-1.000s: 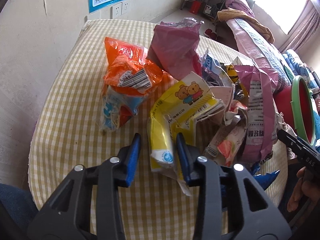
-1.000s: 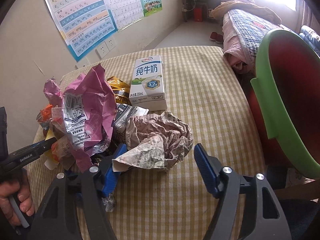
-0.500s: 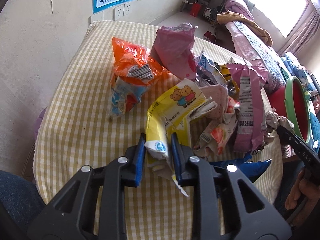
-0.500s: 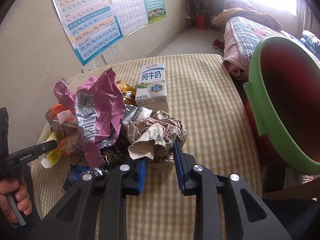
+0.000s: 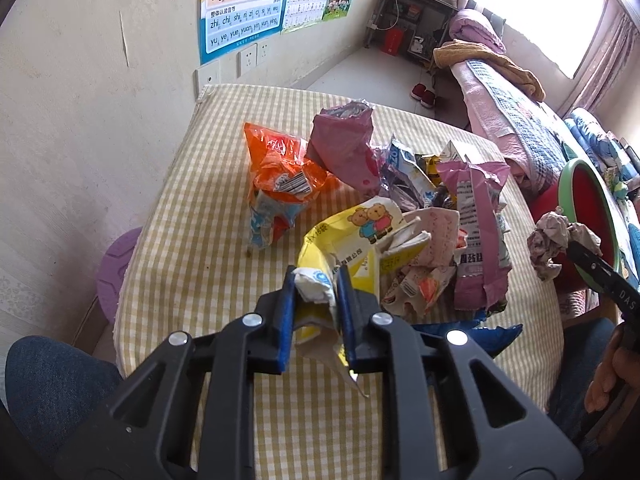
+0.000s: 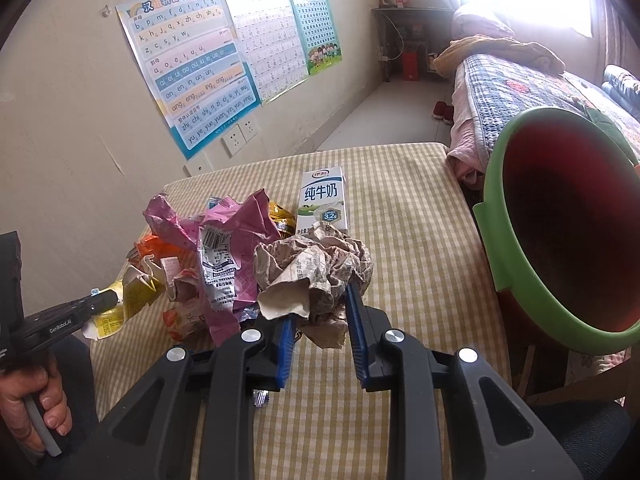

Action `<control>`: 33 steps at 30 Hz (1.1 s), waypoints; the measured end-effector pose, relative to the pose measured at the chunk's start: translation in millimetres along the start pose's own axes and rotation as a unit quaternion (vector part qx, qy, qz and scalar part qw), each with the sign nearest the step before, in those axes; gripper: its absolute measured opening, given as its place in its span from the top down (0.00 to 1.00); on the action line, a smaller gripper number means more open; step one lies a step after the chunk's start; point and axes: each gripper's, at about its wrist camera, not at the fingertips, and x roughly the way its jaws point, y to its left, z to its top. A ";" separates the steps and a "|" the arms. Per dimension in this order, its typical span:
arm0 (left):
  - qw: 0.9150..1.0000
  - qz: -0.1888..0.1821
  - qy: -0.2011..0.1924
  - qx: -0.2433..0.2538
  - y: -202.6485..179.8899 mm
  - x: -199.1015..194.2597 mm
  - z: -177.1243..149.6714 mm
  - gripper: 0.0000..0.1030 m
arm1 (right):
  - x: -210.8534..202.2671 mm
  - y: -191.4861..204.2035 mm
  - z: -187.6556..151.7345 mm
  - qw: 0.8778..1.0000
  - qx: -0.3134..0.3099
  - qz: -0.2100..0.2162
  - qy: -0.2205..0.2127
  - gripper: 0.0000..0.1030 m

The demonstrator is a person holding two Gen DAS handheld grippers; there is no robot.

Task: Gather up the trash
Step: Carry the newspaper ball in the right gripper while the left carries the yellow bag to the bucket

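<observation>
The left gripper (image 5: pixel 316 286) pinches a yellow wrapper (image 5: pixel 340 248) by its corner; the right gripper (image 6: pixel 320 308) squeezes a paper ball (image 6: pixel 316 268), with the green bin (image 6: pixel 492 216) at three o'clock, handy for dropping.

A heap of trash sits on the table (image 5: pixel 192 208), which stands against the wall with the posters (image 6: pixel 192 72) behind it. In the left wrist view, the snack bag (image 5: pixel 280 176) lies at the heap's left side, the torn pouch (image 5: pixel 344 148) behind it to the right, and the bear wrapper (image 5: pixel 344 248) at the near edge, its near end between the pads of the left gripper (image 5: pixel 316 292). In the right wrist view, the crumpled newspaper ball (image 6: pixel 316 268) sits between the pads of the right gripper (image 6: pixel 320 312), the milk carton (image 6: pixel 322 200) just behind it, the heap to its left. The bin (image 6: pixel 496 240) stands off the table's right edge, the bed (image 6: pixel 520 92) behind it
</observation>
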 end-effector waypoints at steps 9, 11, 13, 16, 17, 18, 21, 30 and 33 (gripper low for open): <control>1.000 -0.004 -0.027 0.000 -1.4 -31.9 2.4 0.83 | -13.7 5.7 4.6 1.000 -0.010 0.008 -0.019 0.77; 0.999 0.001 -0.034 -0.002 -1.4 -38.1 5.9 0.83 | -13.7 7.9 4.7 1.000 -0.012 0.011 -0.019 0.77; 0.999 0.010 -0.045 -0.002 -1.0 -46.6 9.3 0.83 | -13.6 9.9 5.2 1.000 -0.014 0.016 -0.019 0.77; 0.997 0.039 -0.062 0.012 -4.9 -56.3 15.0 0.83 | -15.3 11.3 6.8 0.999 -0.017 0.015 -0.024 0.77; 0.996 0.060 -0.065 0.025 -8.2 -57.4 16.4 0.83 | -15.8 12.0 7.3 0.999 -0.018 0.013 -0.026 0.77; 0.995 0.071 -0.064 0.039 -11.7 -56.5 17.4 0.83 | -15.7 12.3 7.5 0.999 -0.019 0.013 -0.026 0.77; 0.999 0.015 -0.014 0.030 -7.5 -39.1 18.7 0.84 | -14.7 10.9 5.5 0.999 -0.018 0.013 -0.025 0.77; 0.992 0.077 0.051 0.080 7.2 -15.1 -9.7 0.85 | -12.7 14.3 4.1 0.999 -0.023 0.013 -0.022 0.77; 0.989 0.090 0.066 0.093 20.9 -19.6 -19.0 0.85 | -12.8 17.4 3.6 0.999 -0.029 0.013 -0.022 0.77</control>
